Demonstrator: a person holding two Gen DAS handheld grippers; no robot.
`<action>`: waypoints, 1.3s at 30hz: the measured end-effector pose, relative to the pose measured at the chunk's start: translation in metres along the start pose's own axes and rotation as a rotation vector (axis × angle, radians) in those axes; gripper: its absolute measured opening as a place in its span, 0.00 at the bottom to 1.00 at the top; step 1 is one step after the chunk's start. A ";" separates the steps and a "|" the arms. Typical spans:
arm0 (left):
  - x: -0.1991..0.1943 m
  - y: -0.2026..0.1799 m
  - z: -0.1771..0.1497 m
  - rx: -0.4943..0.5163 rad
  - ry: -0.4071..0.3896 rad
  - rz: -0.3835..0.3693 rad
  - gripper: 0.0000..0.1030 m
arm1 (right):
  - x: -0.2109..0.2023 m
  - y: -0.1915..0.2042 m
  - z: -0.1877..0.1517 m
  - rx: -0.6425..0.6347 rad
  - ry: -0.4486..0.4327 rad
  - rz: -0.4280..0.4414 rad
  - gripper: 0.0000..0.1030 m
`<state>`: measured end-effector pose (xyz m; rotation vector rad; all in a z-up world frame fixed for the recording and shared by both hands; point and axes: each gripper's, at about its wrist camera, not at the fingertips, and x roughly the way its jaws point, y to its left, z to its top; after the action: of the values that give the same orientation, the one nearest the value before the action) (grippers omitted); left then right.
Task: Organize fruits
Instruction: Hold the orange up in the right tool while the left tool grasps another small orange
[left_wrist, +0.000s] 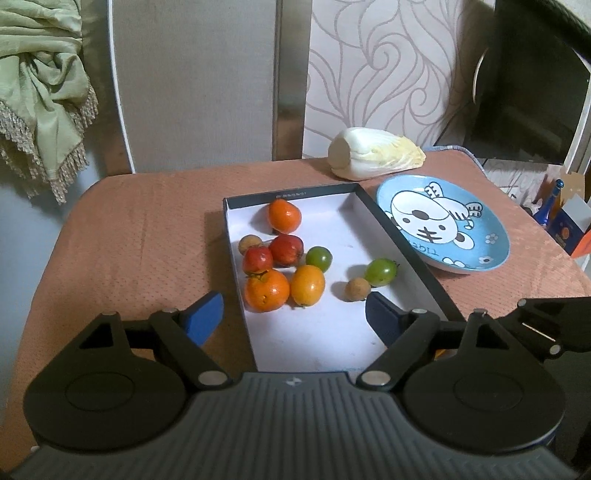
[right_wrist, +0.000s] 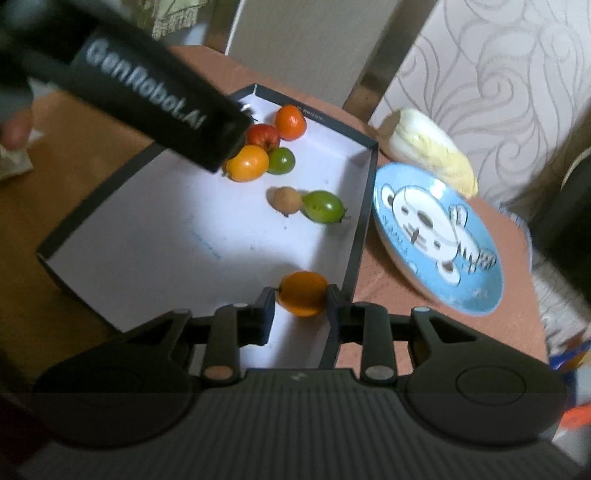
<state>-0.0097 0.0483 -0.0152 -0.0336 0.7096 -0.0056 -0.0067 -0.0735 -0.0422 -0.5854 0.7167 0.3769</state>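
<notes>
A white-lined box with dark walls (left_wrist: 291, 194) (right_wrist: 364, 206) holds several small fruits: orange, red, green, yellow and brown ones. My left gripper (left_wrist: 293, 317) is open above the box's near end, with the orange fruit (left_wrist: 266, 290) and yellow fruit (left_wrist: 307, 284) just ahead of it. My right gripper (right_wrist: 301, 304) is shut on an orange fruit (right_wrist: 303, 293) near the box's right wall. A blue plate with a cartoon tiger (left_wrist: 443, 225) (right_wrist: 436, 240) sits empty to the right of the box.
A napa cabbage (left_wrist: 376, 153) (right_wrist: 428, 147) lies behind the plate. The table has a brown-pink cloth (left_wrist: 140, 229). The left gripper's black body (right_wrist: 147, 107) crosses the right wrist view's upper left. A green curtain (left_wrist: 40, 85) hangs at left; clutter stands at right.
</notes>
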 end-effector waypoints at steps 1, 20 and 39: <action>0.000 0.001 0.001 -0.001 0.000 0.000 0.85 | 0.002 0.003 0.001 -0.025 -0.002 -0.015 0.33; 0.007 -0.009 0.000 -0.002 0.015 -0.006 0.85 | 0.002 -0.017 0.002 0.025 -0.045 0.083 0.33; 0.065 -0.040 0.015 0.066 0.043 0.004 0.63 | -0.030 -0.102 -0.009 0.463 -0.015 0.387 0.33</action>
<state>0.0494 0.0076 -0.0444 0.0310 0.7524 -0.0259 0.0195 -0.1617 0.0114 -0.0019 0.8706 0.5512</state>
